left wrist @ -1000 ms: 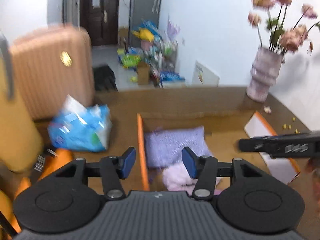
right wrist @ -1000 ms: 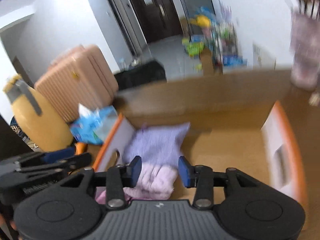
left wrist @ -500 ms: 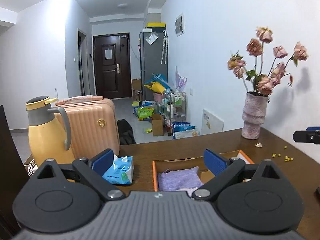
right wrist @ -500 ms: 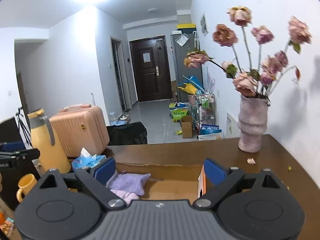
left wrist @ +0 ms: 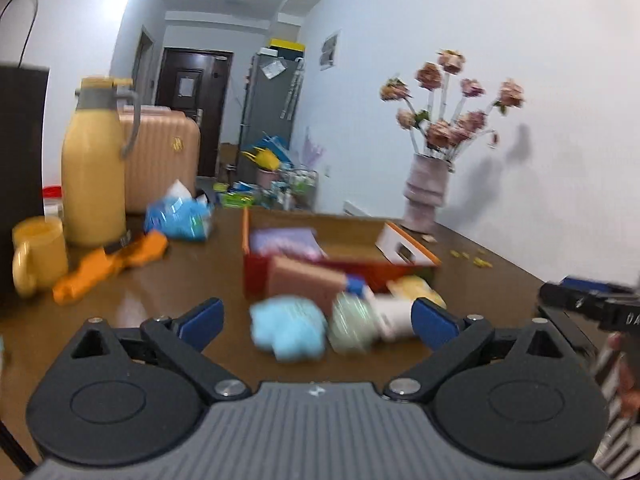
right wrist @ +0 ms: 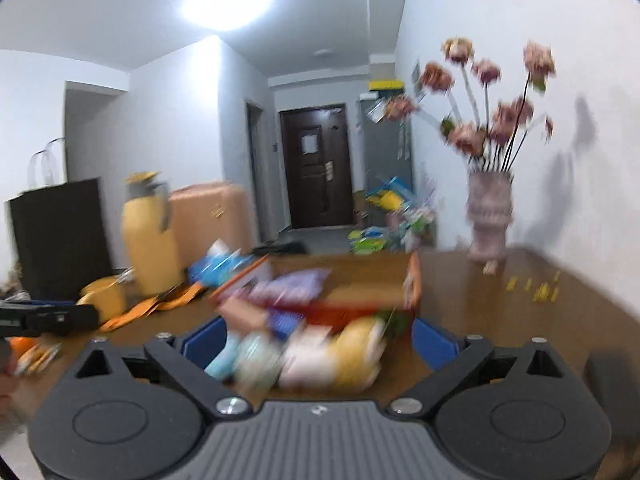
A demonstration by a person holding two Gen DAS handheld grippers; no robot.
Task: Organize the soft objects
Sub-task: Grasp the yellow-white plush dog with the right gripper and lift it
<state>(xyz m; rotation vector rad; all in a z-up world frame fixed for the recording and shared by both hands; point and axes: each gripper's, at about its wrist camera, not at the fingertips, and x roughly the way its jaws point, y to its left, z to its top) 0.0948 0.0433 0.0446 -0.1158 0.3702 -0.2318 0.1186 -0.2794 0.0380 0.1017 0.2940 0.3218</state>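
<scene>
both claws opening, empty, above soft toys near box.

Approx count: 1 orange box, 1 purple cloth inside, 4 soft items in front, 1 flask, 1 mug, 1 vase.

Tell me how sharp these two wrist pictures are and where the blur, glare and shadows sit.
Left wrist view: soft items before the orange box are smeared, the light blue one worst; the gripper body is crisp. Right wrist view: everything beyond the gripper blurs, the ceiling light glares, and the vase of flowers casts a wall shadow. Both bend at the edges.
</scene>
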